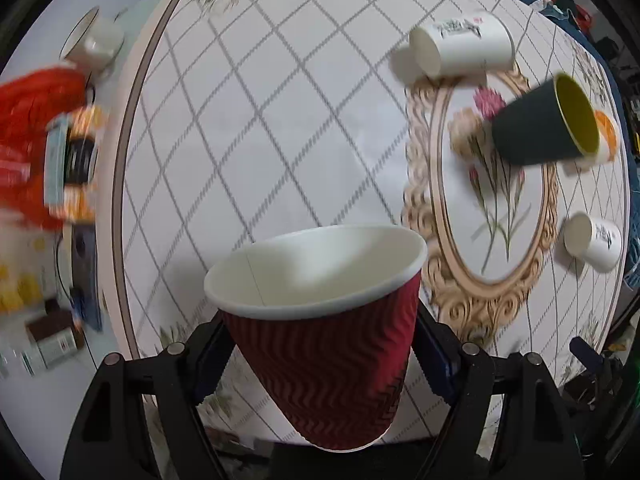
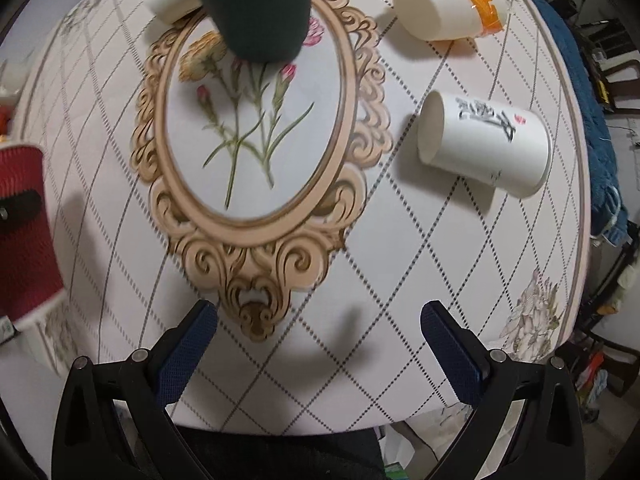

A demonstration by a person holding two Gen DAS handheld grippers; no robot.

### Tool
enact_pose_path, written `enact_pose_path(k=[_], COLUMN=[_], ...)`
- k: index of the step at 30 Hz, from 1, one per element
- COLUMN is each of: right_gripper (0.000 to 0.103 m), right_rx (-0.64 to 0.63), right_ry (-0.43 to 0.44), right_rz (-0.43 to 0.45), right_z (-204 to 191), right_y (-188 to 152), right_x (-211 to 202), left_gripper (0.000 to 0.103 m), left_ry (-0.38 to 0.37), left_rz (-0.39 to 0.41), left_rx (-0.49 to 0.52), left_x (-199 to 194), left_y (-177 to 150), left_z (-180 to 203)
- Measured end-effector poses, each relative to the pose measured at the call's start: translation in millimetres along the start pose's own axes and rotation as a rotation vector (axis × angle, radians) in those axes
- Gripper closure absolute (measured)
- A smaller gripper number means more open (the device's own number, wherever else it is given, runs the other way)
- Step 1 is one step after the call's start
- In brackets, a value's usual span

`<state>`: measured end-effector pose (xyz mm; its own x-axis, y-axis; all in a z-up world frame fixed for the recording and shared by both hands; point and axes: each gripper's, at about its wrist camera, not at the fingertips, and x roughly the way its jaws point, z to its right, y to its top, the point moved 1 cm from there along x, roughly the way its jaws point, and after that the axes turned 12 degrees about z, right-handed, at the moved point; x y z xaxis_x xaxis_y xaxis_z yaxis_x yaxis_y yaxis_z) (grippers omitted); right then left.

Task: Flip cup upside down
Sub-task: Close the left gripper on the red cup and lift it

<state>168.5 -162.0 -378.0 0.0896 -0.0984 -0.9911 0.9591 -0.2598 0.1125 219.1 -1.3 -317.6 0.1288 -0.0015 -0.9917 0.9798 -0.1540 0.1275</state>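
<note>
Fingers of left gripper clamped on red ripple cup, lower centre; right gripper fingers wide, empty.

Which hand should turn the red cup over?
Left. The left gripper already clamps the red cup, rim up. The right gripper is open, holding nothing, over the table.

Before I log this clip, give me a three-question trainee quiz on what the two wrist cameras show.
1. True or false: the left gripper grips the red ribbed paper cup.
2. Is the right gripper A) open and empty, or B) shut on a cup?
3. The white paper cup with black calligraphy lies on its ____.

Key: 1 true; 2 A; 3 side.
</note>
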Motion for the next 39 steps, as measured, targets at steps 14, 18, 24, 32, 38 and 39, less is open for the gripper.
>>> enact_pose_path(k=[14, 18, 24, 32, 38, 39], right_gripper=[0.0, 0.0, 0.0, 0.0, 0.0, 0.0], right_rx=[-0.053, -0.036, -0.006, 0.034, 0.049, 0.052], right_ry=[0.057, 0.05, 0.031, 0.011, 0.015, 0.016], right_rz=[-0.016, -0.022, -0.021, -0.03, -0.034, -0.033], right_z=[14.8, 27.4, 51.9, 75.3, 86.0, 88.5], right_y=[-58.9, -73.5, -83.1, -80.6, -80.1, -80.5], right_x=[-1.7, -1.1, -1.4, 5.7, 10.6, 10.7], left_gripper=[0.024, 0.024, 0.024, 0.023, 0.022, 0.022], left_ry=[-0.044, -0.056, -0.064, -0.042, -0.048, -0.05], left_rz=[-0.089, -0.113, -0.128, -0.144, -0.156, -0.157], left_rx=[-0.041, -0.012, 0.03, 0.095, 0.082, 0.079], left_x=[37.0, 47.4, 63.5, 78.1, 96.9, 97.6], left_y=[-69.5, -75.4, -68.6, -56.0, -50.6, -49.8], left_z=[0.8, 20.1, 48.4, 72.2, 74.2, 74.3])
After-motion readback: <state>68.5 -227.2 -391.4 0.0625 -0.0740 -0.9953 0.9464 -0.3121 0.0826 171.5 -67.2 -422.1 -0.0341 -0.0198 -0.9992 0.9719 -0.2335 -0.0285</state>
